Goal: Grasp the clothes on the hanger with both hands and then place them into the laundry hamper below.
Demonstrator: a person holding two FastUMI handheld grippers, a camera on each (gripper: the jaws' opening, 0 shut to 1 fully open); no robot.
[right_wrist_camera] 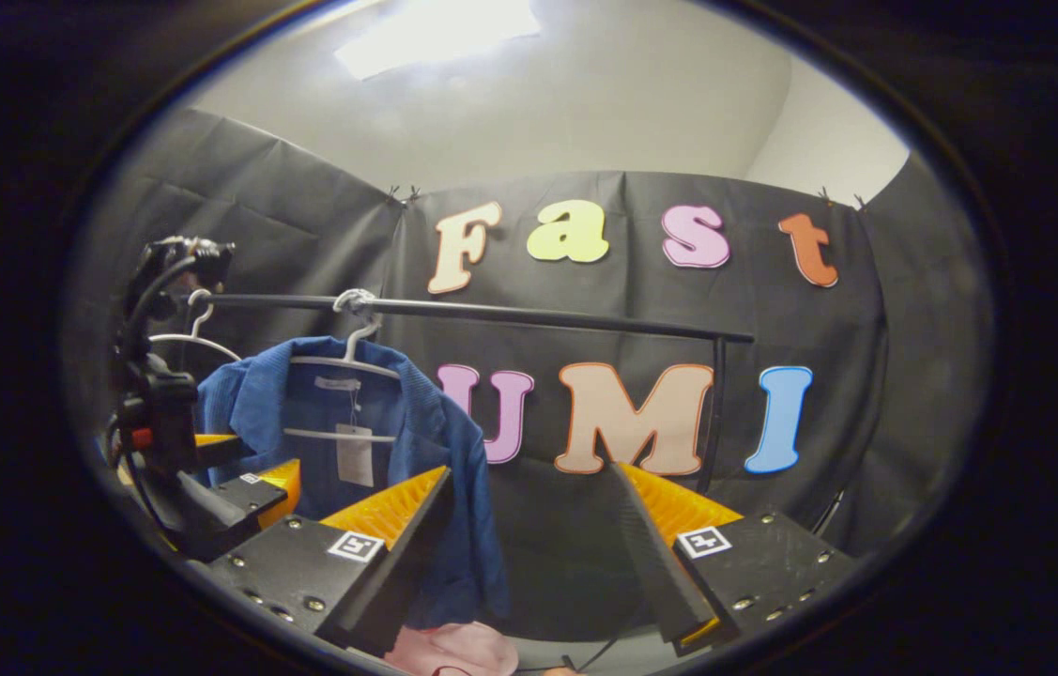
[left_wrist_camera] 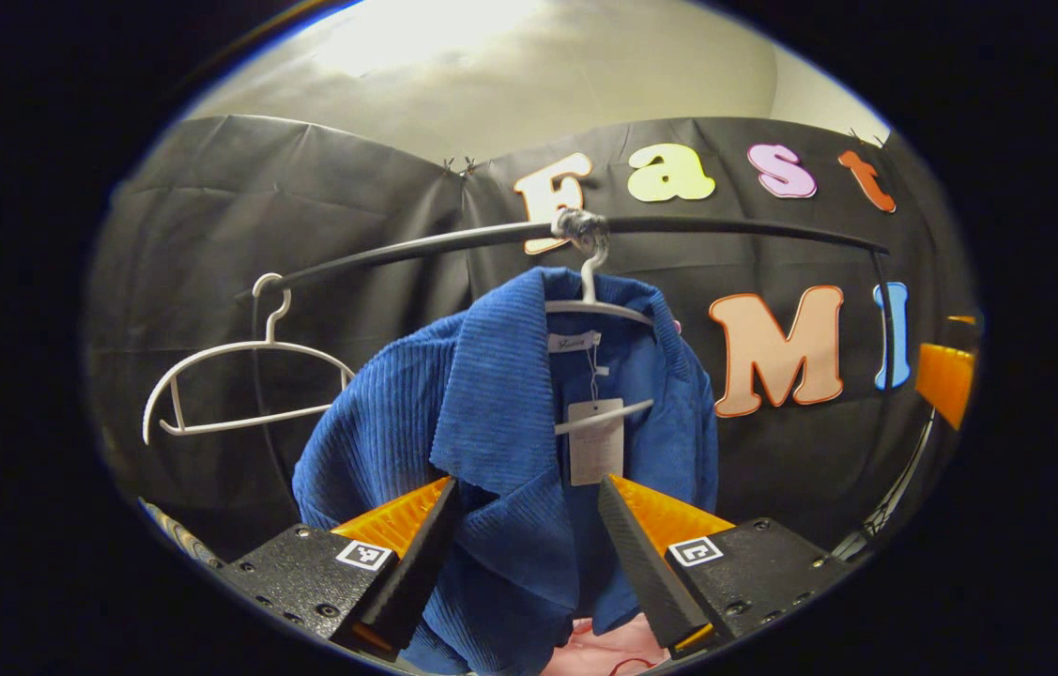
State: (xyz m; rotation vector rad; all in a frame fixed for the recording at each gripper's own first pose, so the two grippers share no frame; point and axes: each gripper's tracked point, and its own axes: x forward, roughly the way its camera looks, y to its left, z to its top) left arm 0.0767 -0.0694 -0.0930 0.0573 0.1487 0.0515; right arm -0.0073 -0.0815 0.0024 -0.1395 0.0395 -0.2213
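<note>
A blue corduroy jacket (left_wrist_camera: 500,441) hangs on a white hanger (left_wrist_camera: 596,305) from a black rail (left_wrist_camera: 726,225), with a paper tag at its collar. My left gripper (left_wrist_camera: 529,483) is open right in front of the jacket, whose front fills the gap between its fingers. In the right gripper view the jacket (right_wrist_camera: 439,441) hangs at the left, with the left gripper (right_wrist_camera: 247,465) at its near side. My right gripper (right_wrist_camera: 529,498) is open to the right of the jacket, with its left finger (right_wrist_camera: 397,512) overlapping the hem. A pink cloth (right_wrist_camera: 453,652) lies below.
An empty white hanger (left_wrist_camera: 237,385) hangs at the left end of the rail. The rail's upright post (right_wrist_camera: 719,413) stands at the right. A finger of the right gripper (left_wrist_camera: 946,380) shows at the right edge. The pink cloth (left_wrist_camera: 608,648) lies under the jacket.
</note>
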